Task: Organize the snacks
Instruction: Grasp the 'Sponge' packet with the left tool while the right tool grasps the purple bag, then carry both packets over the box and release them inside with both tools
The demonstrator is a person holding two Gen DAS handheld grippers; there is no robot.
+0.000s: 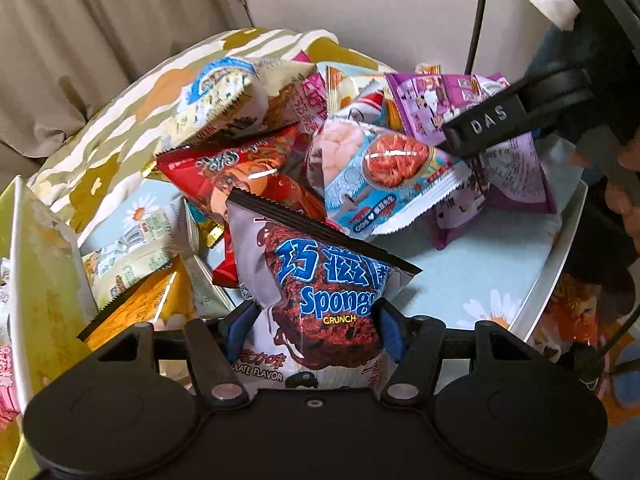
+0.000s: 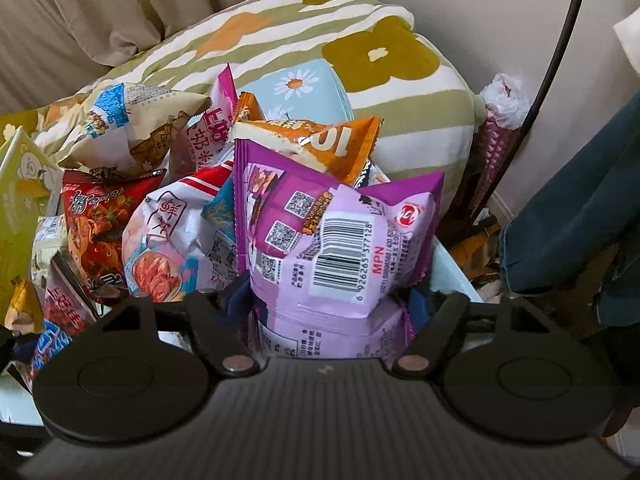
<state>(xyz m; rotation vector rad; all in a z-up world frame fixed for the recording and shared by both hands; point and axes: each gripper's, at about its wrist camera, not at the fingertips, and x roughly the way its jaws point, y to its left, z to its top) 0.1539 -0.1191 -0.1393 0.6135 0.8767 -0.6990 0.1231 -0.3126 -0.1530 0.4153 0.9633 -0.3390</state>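
My left gripper (image 1: 314, 326) is shut on a grey Sponge Crunch chocolate bag (image 1: 320, 280), held above the pile of snack bags. My right gripper (image 2: 330, 304) is shut on a purple snack bag (image 2: 340, 236) with a barcode facing me. In the left wrist view the right gripper's black body (image 1: 500, 120) reaches in from the right over the purple bag (image 1: 480, 184). A red bag (image 1: 248, 176), a light-blue shrimp-picture bag (image 1: 384, 180) and a cream bag (image 1: 224, 96) lie heaped on the pale blue daisy-print tray (image 1: 480, 276).
A striped flower-print cushion (image 2: 320, 40) stands behind the pile against beige sofa fabric (image 1: 80, 20). A yellow-green box (image 1: 44, 280) stands at the left. An orange bag (image 2: 312, 136) tops the pile. Dark cables (image 2: 552, 60) hang at the right, by a wall.
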